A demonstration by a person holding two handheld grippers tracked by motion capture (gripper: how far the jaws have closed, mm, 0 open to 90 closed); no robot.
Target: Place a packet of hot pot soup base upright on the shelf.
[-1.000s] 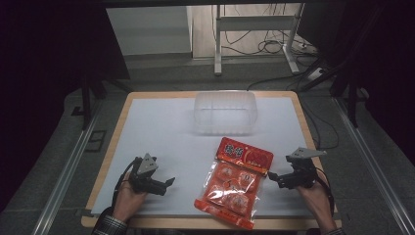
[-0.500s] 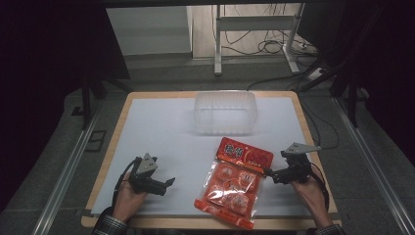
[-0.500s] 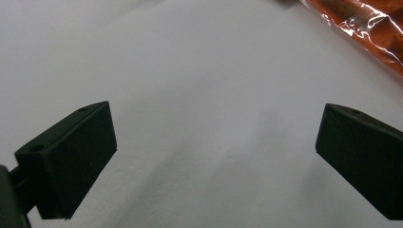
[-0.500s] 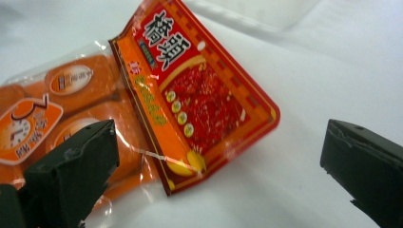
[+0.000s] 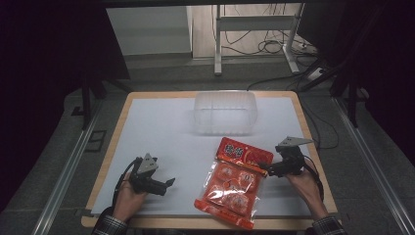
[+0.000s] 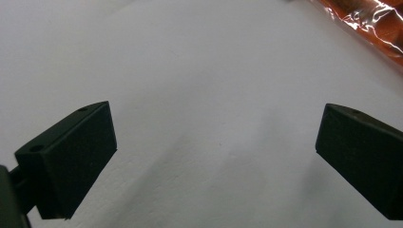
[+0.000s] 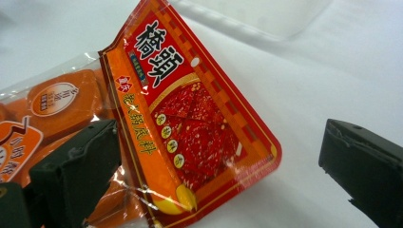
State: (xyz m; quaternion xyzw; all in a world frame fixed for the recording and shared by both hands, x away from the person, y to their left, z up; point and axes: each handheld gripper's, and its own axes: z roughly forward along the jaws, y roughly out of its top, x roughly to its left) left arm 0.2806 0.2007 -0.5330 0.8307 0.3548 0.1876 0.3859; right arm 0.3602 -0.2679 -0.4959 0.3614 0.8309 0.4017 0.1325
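Two grippers are wide open and hold nothing: the right gripper [image 5: 264, 169] has its jaws around the red top corner of the snack packet [image 5: 235, 182] near the tabletop's [image 5: 161, 132] front edge, probably to pinch it, while the left gripper [image 5: 164, 185] waits near the front left corner.

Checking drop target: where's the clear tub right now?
High view: the clear tub sits at the table's far centre, just beyond the red snack packet, apart from both grippers.

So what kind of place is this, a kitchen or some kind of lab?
Probably a lab or recording workspace, not a kitchen: a white-topped table in a dark room, loose cables on the floor, and a metal stand behind.
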